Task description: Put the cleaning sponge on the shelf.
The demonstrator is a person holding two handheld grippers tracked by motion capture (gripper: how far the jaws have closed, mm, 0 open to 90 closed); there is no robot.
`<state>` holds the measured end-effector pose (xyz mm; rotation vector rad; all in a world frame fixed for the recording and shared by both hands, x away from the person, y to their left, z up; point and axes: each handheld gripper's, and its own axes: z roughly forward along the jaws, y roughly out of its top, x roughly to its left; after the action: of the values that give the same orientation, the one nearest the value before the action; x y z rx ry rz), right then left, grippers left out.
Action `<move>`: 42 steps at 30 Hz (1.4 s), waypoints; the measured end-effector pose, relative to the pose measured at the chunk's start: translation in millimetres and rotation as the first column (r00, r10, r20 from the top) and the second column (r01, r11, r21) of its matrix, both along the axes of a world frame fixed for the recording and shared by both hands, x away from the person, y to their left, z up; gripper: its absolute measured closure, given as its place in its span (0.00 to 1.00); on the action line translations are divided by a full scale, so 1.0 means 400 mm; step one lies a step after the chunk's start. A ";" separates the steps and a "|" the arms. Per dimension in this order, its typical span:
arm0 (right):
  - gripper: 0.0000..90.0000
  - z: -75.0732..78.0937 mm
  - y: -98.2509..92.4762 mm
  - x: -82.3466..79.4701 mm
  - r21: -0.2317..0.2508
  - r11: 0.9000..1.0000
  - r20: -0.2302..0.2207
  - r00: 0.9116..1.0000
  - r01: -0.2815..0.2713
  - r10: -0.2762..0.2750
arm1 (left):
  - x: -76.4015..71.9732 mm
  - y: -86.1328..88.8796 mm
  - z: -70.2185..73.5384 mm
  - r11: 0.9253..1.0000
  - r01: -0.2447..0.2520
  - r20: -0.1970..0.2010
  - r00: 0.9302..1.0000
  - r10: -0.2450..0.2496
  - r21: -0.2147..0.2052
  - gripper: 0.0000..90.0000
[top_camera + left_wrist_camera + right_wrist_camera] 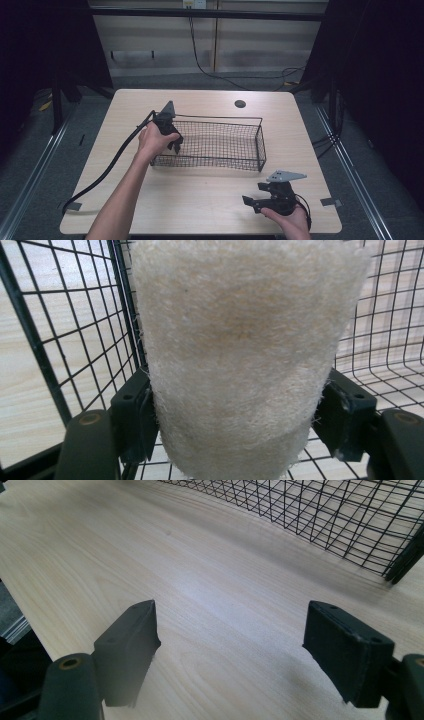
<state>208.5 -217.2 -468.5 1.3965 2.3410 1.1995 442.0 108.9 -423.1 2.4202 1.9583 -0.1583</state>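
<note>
The left hand-held gripper (172,137) is clenched on a cream, fuzzy pad (240,355), its two jaws pressing the pad's lower sides. It sits at the left end of the black wire basket (260,142), and the left gripper view shows the pad inside the basket, close to a corner post with wire mesh behind and to both sides of it; the high view hides the pad behind the left hand (152,140). The right hand-held gripper (257,200) is released, its jaws spread wide with nothing between them, and it rests low over the worktop (200,200) near the front right corner, well apart from the basket. The right gripper view shows bare pale wood ahead of the jaws, with the basket's mesh wall further off at the upper right. The basket stands near the worktop's middle, with open wood all around.
</note>
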 end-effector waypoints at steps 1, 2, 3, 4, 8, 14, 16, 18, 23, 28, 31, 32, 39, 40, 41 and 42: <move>0.24 0.000 0.000 0.000 0.000 1.000 0.001 1.000 0.000 0.000 | -0.001 -0.003 -0.005 1.000 -0.002 0.010 1.000 0.002 0.021 0.33; 0.24 0.000 0.000 0.000 -0.001 1.000 0.001 1.000 0.000 0.000 | -0.002 -0.004 -0.010 0.999 0.003 0.012 1.000 -0.004 0.039 0.33; 0.24 0.000 0.000 0.000 -0.001 1.000 0.000 1.000 0.000 0.000 | -0.001 -0.004 -0.017 0.999 0.003 0.003 1.000 -0.003 0.041 0.33; 0.24 0.000 0.000 0.000 0.000 1.000 0.000 1.000 0.000 0.000 | -0.001 -0.004 -0.021 0.999 0.002 0.005 1.000 -0.002 0.044 0.33; 0.24 0.000 0.000 0.000 0.002 1.000 -0.001 1.000 -0.002 0.002 | -0.005 -0.011 -0.033 0.999 -0.001 0.003 1.000 0.001 0.045 0.33; 0.24 0.001 0.001 -0.001 0.002 1.000 0.000 1.000 -0.003 0.003 | -0.009 -0.020 -0.048 0.998 -0.025 -0.021 0.999 0.026 0.062 0.33; 0.24 0.000 0.001 -0.001 0.005 1.000 -0.004 1.000 -0.005 0.005 | -0.009 -0.022 -0.054 0.998 -0.023 -0.027 0.999 0.024 0.054 0.33; 0.24 0.000 0.001 0.000 0.003 1.000 -0.003 1.000 -0.006 0.006 | -0.010 -0.025 -0.059 0.998 -0.022 -0.034 0.999 0.024 0.063 0.33; 0.24 0.000 0.001 0.000 0.005 1.000 -0.002 1.000 -0.008 0.008 | -0.009 -0.026 -0.060 0.998 -0.022 -0.032 0.999 0.024 0.058 0.33; 0.24 0.001 0.001 -0.001 0.005 1.000 -0.001 1.000 -0.009 0.009 | -0.009 -0.025 -0.056 0.999 -0.012 -0.040 0.999 0.014 0.047 0.30; 0.24 0.001 0.001 -0.001 0.004 1.000 -0.002 1.000 -0.007 0.007 | -0.009 -0.023 -0.054 0.999 0.002 -0.042 0.999 0.000 0.045 0.28; 0.24 0.001 0.001 -0.001 0.004 1.000 -0.002 1.000 -0.006 0.006 | -0.009 -0.021 -0.052 0.999 0.004 -0.045 0.999 -0.002 0.041 0.28; 0.24 0.001 0.001 0.000 0.005 1.000 -0.001 1.000 -0.008 0.008 | -0.009 -0.015 -0.037 0.999 -0.002 -0.026 1.000 0.003 0.038 0.24; 0.24 0.001 0.001 0.000 0.005 1.000 -0.001 1.000 -0.007 0.007 | -0.009 -0.012 -0.032 0.999 -0.004 -0.024 1.000 0.005 0.033 0.24; 0.24 0.001 0.001 0.000 0.006 1.000 -0.001 1.000 -0.008 0.008 | -0.009 -0.012 -0.032 0.999 -0.004 -0.024 1.000 0.005 0.033 0.24; 0.24 0.001 0.001 0.000 0.005 1.000 -0.001 1.000 -0.007 0.007 | -0.011 -0.010 -0.027 1.000 -0.003 -0.017 1.000 0.003 0.029 0.24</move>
<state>208.3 -216.9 -468.2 1.3917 2.3476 1.2080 437.8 105.0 -433.7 2.4417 1.9851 -0.1525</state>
